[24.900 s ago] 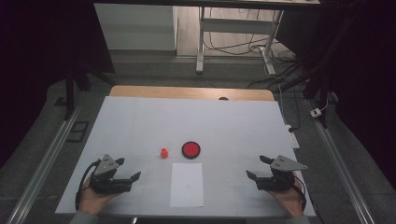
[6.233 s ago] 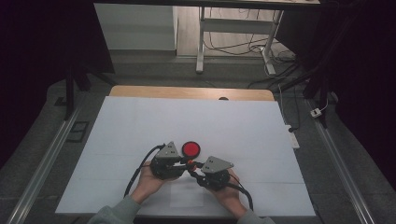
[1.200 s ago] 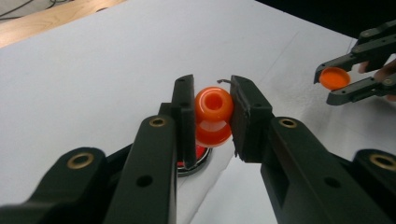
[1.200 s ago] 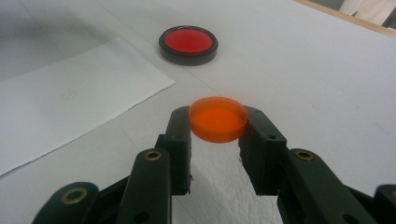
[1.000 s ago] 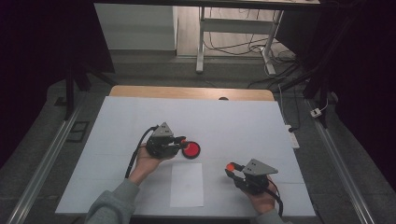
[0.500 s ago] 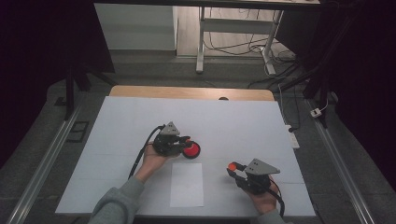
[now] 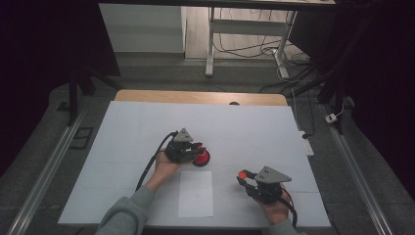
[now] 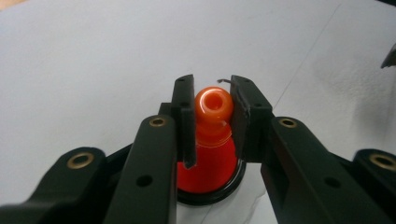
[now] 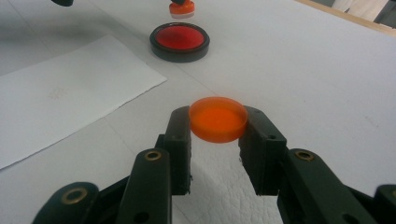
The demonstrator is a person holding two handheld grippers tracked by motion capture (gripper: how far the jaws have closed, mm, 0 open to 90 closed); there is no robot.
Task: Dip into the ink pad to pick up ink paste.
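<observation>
Two hand-held grippers at work over a white worktop [image 7: 122, 147]. The left gripper [image 7: 196, 150], held near the middle of the worktop, has its jaws drawn close on either side of an orange stamp [image 8: 212, 140], a cone-shaped piece with a rounded knob on top; in the left gripper view the jaws press against the knob and neck, so the stamp is clamped upright between them. The stamp's wide lower end sits in or directly over a round black ink pad with a red centre [image 7: 202, 157]; contact between the two cannot be told for certain. The right gripper [image 7: 243, 177], nearer the front right part of the worktop and well apart from the left one, has its jaws moderately spread and closed on a flat orange disc-shaped cap [image 9: 218, 119], gripped by its rim and held level above the worktop surface. In the right gripper view the ink pad [image 9: 180, 42] lies farther off, toward the worktop's middle. A white sheet of paper [image 7: 195, 193] lies flat between the two grippers, close to the front edge of the worktop and just in front of the ink pad, touched by neither gripper.
</observation>
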